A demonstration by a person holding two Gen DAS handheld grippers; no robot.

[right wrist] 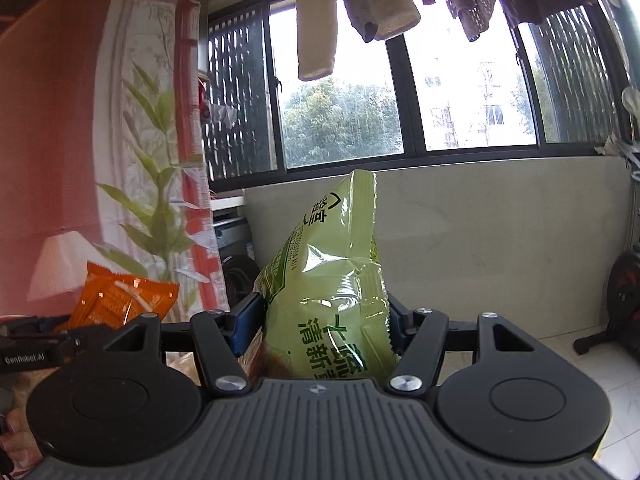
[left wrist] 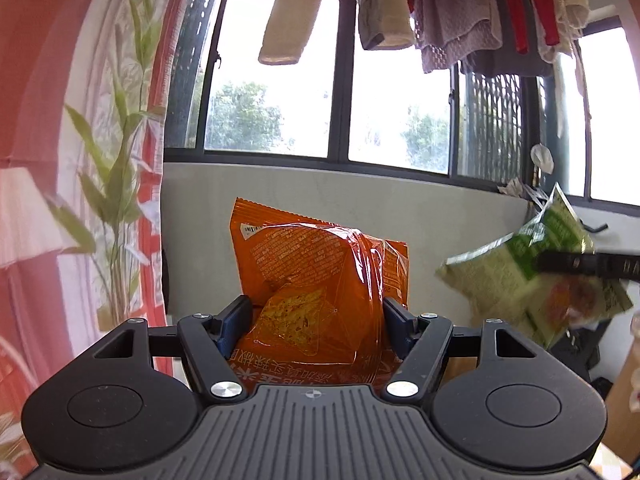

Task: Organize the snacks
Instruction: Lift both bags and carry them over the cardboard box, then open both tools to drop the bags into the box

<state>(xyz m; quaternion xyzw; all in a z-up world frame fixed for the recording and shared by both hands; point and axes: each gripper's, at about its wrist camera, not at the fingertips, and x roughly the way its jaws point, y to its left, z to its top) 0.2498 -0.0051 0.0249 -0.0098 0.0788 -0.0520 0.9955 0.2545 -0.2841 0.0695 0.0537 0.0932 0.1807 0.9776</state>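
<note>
1. Dark-framed windows fill the background of the left wrist view, with trees and bright daylight outside, a grey half wall beneath them and laundry hanging from above: a beige sleeve, grey knits and red pieces
2. Left of the left tongs hangs a red and white curtain printed with green bamboo leaves
3. The left tongs are clamped on an orange snack bag; its blue pads press both sides of the puffed pack, which stands up ahead of the tongs and hides the lower part of the grey wall behind it
4. To the right of the left tongs, well apart, a green snack bag shows blurred, with a black finger of the other tool lying across it
5. In the right wrist view the same windows and grey wall lie ahead, the laundry above, and the bamboo curtain to the left
6. The right tongs grip the green snack bag between their blue pads; the bag rises upright ahead and blocks the middle of the wall
7. Left of the right tongs the orange snack bag shows with the black left tongs across its lower edge
8. Far right, on the pale tiled floor, stands a black machine with red trim, partly cut off by the frame edge
9. At the lower left edge, fingertips of a person's hand show behind the tool body
</note>
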